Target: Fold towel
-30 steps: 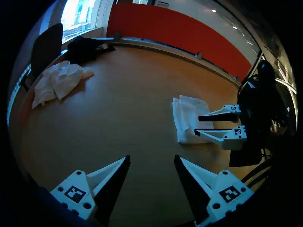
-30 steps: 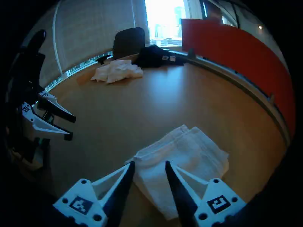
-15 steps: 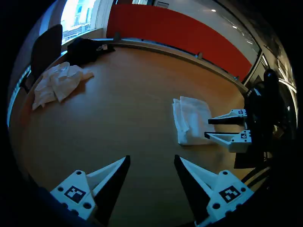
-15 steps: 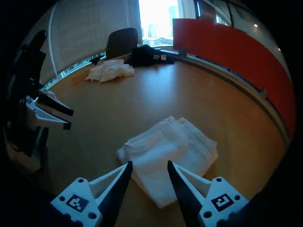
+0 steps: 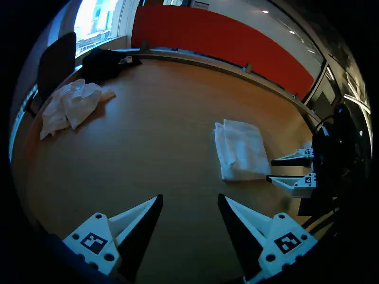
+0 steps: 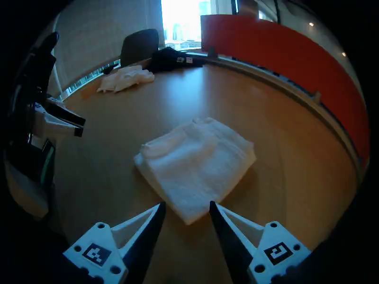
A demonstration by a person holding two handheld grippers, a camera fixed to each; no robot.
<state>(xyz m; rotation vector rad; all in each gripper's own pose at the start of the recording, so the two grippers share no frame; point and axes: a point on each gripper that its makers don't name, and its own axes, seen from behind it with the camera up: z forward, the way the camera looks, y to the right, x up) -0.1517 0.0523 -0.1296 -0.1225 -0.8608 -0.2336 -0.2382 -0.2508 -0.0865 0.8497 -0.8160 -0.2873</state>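
White towel [image 6: 196,165] folded, flat on worktop [image 6: 284,156]; fold looks finished. Your right gripper [image 6: 187,204] and left gripper [image 5: 190,196]: fingers parted, empty. Next likely: reach crumpled cloth [image 5: 71,102] far across.

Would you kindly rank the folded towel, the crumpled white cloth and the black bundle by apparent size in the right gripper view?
Largest: folded towel, though nearest the camera.
Then crumpled white cloth and black bundle, too alike to rank.
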